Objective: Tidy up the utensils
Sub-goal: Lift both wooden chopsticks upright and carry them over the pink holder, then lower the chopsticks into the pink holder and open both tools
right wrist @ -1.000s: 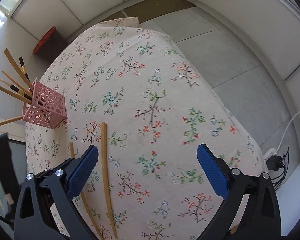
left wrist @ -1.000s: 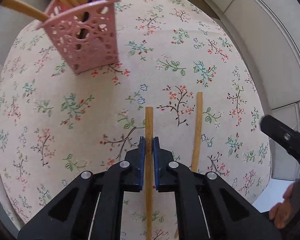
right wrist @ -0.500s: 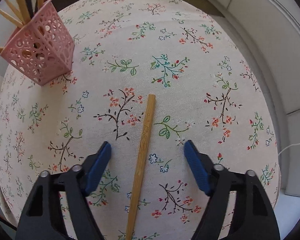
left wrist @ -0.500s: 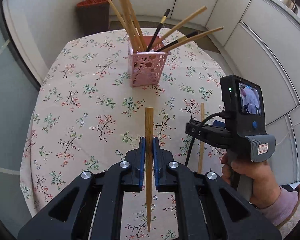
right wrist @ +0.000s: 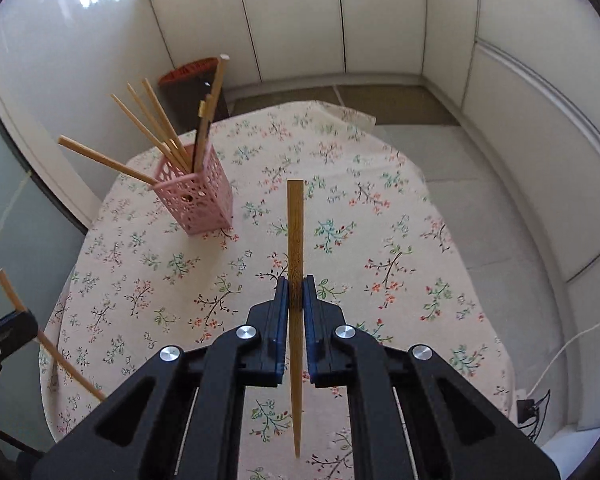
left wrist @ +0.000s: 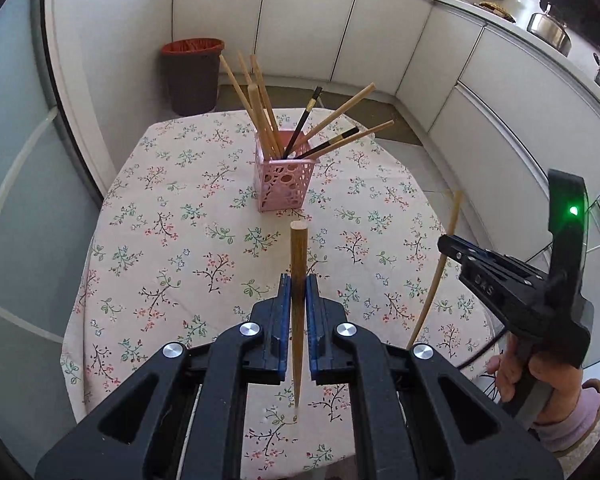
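your left gripper [left wrist: 298, 280] is clamped on a round-tipped chopstick [left wrist: 298, 248]; the blue pads [left wrist: 285, 300] press it from both sides. the stick runs along the line of the fingers, blunt end sticking out ahead of the tips, thin end trailing back under the gripper body, clear of the tablecloth [left wrist: 160, 240].

your right gripper [right wrist: 296, 284] is clamped on a flat-ended chopstick [right wrist: 295, 224] the same way, with the square end well ahead of the fingertips and the pointed end hanging back below the body, off the cloth.

the pink holder [left wrist: 285, 182] stands upright on the table ahead of your left gripper, a bit left of its line. from your right gripper it sits ahead and to the left [right wrist: 198, 204]. it's full of chopsticks fanning out, mostly bamboo [left wrist: 260, 108], two black ones [left wrist: 305, 118] among them.

in the left view your right gripper shows at the right edge [left wrist: 512, 280], its chopstick [left wrist: 440, 264] poking up past it, your hand [left wrist: 540, 376] on the grip with a lilac sleeve [left wrist: 568, 420]. in the right view your left gripper's edge [right wrist: 4, 332] shows far left with its stick [right wrist: 48, 340] crossing it.

a dark bin with a red rim [left wrist: 192, 76] sits on the floor beyond the table.
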A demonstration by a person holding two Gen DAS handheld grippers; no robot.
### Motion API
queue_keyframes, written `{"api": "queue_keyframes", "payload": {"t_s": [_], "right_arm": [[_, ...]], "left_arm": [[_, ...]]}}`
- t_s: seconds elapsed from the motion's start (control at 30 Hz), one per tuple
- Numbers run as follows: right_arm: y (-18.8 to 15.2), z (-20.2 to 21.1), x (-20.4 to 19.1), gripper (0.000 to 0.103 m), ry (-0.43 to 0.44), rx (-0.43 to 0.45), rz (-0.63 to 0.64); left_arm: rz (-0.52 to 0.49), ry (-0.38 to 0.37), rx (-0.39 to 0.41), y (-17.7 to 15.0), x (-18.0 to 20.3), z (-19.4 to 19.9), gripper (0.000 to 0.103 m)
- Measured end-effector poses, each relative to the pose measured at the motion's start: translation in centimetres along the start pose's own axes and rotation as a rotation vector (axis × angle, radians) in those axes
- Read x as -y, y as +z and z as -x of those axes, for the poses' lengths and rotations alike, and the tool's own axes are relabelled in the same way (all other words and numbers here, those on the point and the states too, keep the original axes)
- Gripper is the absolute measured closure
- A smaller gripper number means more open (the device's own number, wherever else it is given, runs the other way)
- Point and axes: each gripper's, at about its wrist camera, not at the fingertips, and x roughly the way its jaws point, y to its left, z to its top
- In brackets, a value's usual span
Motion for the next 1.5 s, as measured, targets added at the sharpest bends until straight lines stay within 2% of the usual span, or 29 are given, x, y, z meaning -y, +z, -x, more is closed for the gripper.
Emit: {"api": "queue_keyframes", "payload": {"t_s": [0.27,0.53,0.7,0.93,1.2,1.4,1.5], "right_arm": [[2.3,7.1,0.5,0.095,0.067,0.09,0.017],[7.7,14.3,0.5,0.095,0.197,0.212,-0.005],[11.5,16.5,0.5,0.095,0.292,0.272,-0.054],[15.4,15.9,-0.5,0.095,0.329,0.333,-0.079],[17.5,11.8,-1.1,0.095,0.325,0.323,-0.085],[18.3,8.2,-1.1,0.095,0.324,0.313,-0.107],[18.5,6.9,-1.6,0.095,0.327,0.301,-0.107]], "left_arm": [[-0.068,0.013,0.111,3.7,2.6,4.9,0.096],[-0.127,0.029,0.225,9.0,4.6,8.6,0.096],[-0.132,0.044,0.279,12.0,5.0,9.4,0.097],[-0.092,0.088,0.331,15.8,5.0,7.1,0.097],[-0.02,0.127,0.311,19.1,3.1,1.6,0.097],[0.039,0.125,0.257,18.6,1.2,-3.0,0.095],[0.048,0.112,0.25,17.7,0.4,-3.7,0.086]]}}
